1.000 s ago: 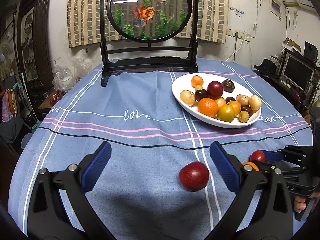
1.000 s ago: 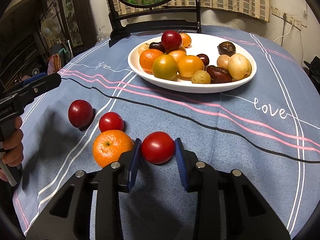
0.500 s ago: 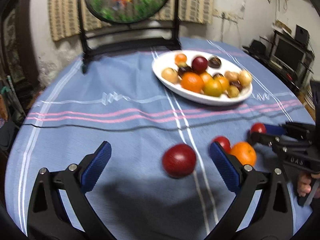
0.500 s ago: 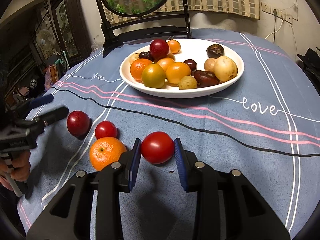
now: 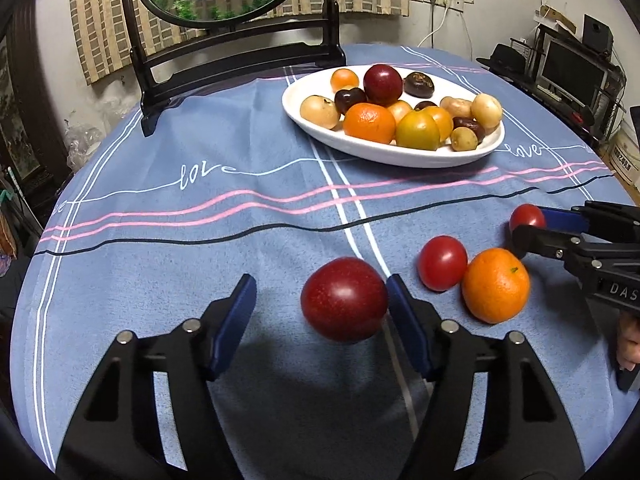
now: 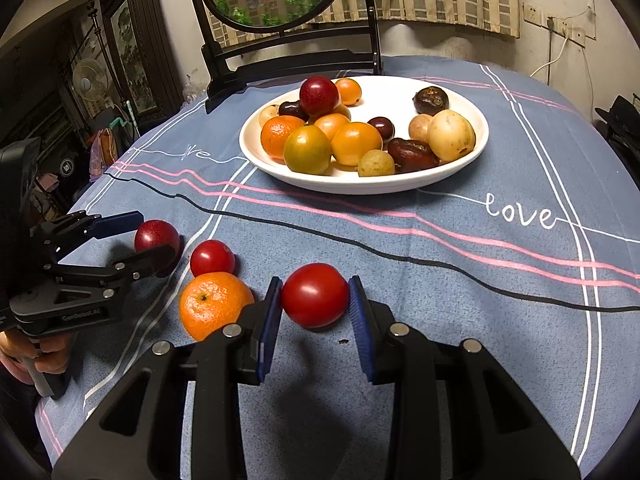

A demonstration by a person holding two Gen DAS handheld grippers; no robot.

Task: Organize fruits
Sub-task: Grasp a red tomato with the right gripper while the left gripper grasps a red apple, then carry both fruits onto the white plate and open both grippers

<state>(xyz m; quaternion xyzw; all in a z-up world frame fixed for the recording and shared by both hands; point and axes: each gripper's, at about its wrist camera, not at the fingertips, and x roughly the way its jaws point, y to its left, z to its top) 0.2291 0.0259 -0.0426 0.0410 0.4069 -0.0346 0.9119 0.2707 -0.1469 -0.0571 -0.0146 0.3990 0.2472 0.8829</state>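
With jaws clamped on a red tomato (image 6: 315, 295), right gripper (image 6: 315, 308) low over the counter (image 6: 480, 280). Left gripper (image 5: 320, 312): jaws apart around a dark red plum (image 5: 344, 299), one pad touching. Beside: orange (image 5: 495, 285), second tomato (image 5: 442, 263). Beyond: white plate (image 5: 400, 156) of fruit.

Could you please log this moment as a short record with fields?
left gripper: open around the dark red plum, right pad touching
right gripper: shut on the round red tomato
loose on the blue tablecloth: smaller red tomato, orange mandarin, touching
white oval plate: heaped with mixed fruit
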